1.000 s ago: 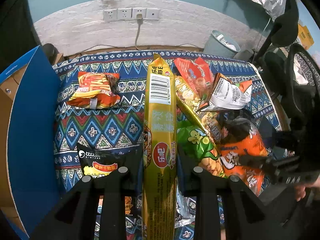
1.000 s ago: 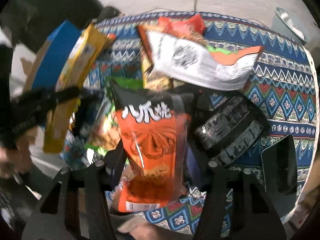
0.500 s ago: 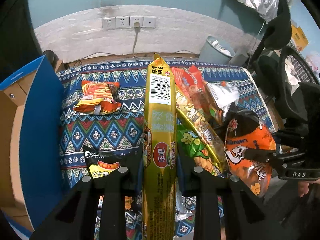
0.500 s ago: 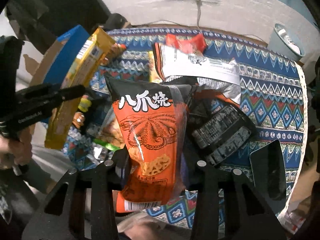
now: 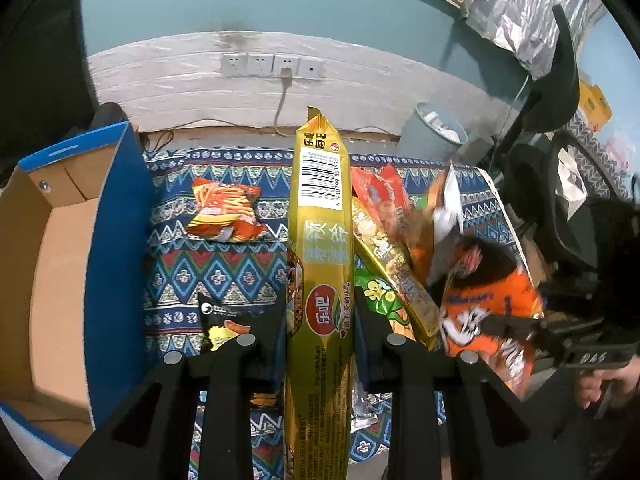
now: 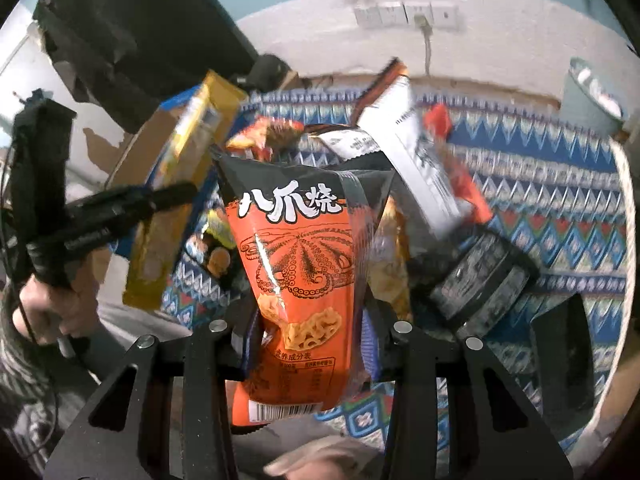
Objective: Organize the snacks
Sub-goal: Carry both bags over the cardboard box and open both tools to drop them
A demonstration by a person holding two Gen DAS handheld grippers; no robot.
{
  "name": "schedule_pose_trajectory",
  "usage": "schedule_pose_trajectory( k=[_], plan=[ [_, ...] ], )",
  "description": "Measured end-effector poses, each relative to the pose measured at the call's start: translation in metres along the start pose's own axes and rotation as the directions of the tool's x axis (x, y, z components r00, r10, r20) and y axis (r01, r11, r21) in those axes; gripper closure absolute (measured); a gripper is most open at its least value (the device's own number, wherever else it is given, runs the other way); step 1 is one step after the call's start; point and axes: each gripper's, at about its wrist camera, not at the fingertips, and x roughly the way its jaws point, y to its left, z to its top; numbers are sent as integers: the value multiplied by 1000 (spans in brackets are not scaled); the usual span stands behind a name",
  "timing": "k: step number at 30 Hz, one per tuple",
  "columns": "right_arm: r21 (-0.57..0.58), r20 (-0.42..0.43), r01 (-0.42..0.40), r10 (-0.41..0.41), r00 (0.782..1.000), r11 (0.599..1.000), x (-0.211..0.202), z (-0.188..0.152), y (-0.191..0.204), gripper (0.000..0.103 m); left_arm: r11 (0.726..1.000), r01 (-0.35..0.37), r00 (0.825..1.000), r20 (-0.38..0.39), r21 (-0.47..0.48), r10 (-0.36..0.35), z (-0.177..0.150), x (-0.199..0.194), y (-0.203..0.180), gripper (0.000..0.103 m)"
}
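My left gripper (image 5: 320,320) is shut on a long gold snack pack (image 5: 320,248) and holds it above the patterned cloth (image 5: 216,276); the pack also shows in the right wrist view (image 6: 176,200). My right gripper (image 6: 308,324) is shut on an orange octopus-print snack bag (image 6: 300,256), lifted off the table; it shows at the right of the left wrist view (image 5: 488,316). A pile of snack bags (image 5: 392,232) lies between them. A white bag (image 6: 416,160) appears blurred beside the orange one.
An open blue cardboard box (image 5: 60,264) stands at the left of the table. A small orange fries packet (image 5: 224,216) and a black packet (image 5: 224,320) lie on the cloth. A black packet (image 6: 476,276) lies at the right. A bin (image 5: 432,132) and a chair (image 5: 560,92) stand beyond.
Both grippers have risen with their snacks, so the table looks farther below. The white bag in the pile has shifted and tipped up.
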Motion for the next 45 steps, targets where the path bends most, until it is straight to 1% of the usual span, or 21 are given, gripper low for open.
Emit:
schedule_pose_trajectory(
  k=[2, 5, 6, 8, 12, 16, 20, 26, 31, 36, 40, 45],
  plan=[
    [-2, -19, 25, -25, 999, 1000, 6, -4, 0, 64, 1000, 1, 1000, 2, -7, -1, 0, -3, 3, 76],
    [33, -63, 8, -5, 998, 999, 17, -12, -1, 64, 1000, 0, 1000, 7, -17, 0, 0, -7, 7, 76],
    [50, -98, 13, -8, 995, 999, 27, -16, -3, 64, 1000, 4, 1000, 11, -20, -3, 0, -9, 8, 76],
    [47, -140, 17, -10, 990, 999, 40, -20, -3, 64, 1000, 8, 1000, 19, -20, -7, -1, -13, 9, 76],
    [0, -126, 17, -17, 992, 1000, 42, -14, 13, 64, 1000, 15, 999, 32, -25, -14, -4, -21, 12, 76],
    [-41, -96, 30, -34, 995, 999, 33, -9, 30, 64, 1000, 0, 999, 54, -29, 1, -6, -32, 19, 76],
    [-80, -67, 36, -41, 997, 996, 30, 9, 46, 64, 999, -33, 996, 81, -41, 37, -9, -45, 32, 76],
    [-148, -42, 27, -33, 999, 989, 34, 38, 77, 64, 995, -54, 990, 126, -80, 64, -7, -69, 56, 76],
    [-199, -23, 13, -18, 1000, 980, 44, 67, 109, 64, 991, -79, 979, 181, -109, 98, -1, -94, 77, 76],
    [-249, -15, -2, -1, 1000, 968, 54, 93, 144, 64, 983, -105, 967, 215, -148, 135, 3, -109, 103, 76],
    [-300, -10, -14, 11, 1000, 954, 66, 118, 181, 64, 973, -141, 957, 227, -185, 182, 3, -115, 129, 76],
    [-355, -15, -33, 30, 999, 934, 82, 139, 227, 64, 946, -224, 937, 215, -235, 276, 1, -114, 160, 76]
  ],
)
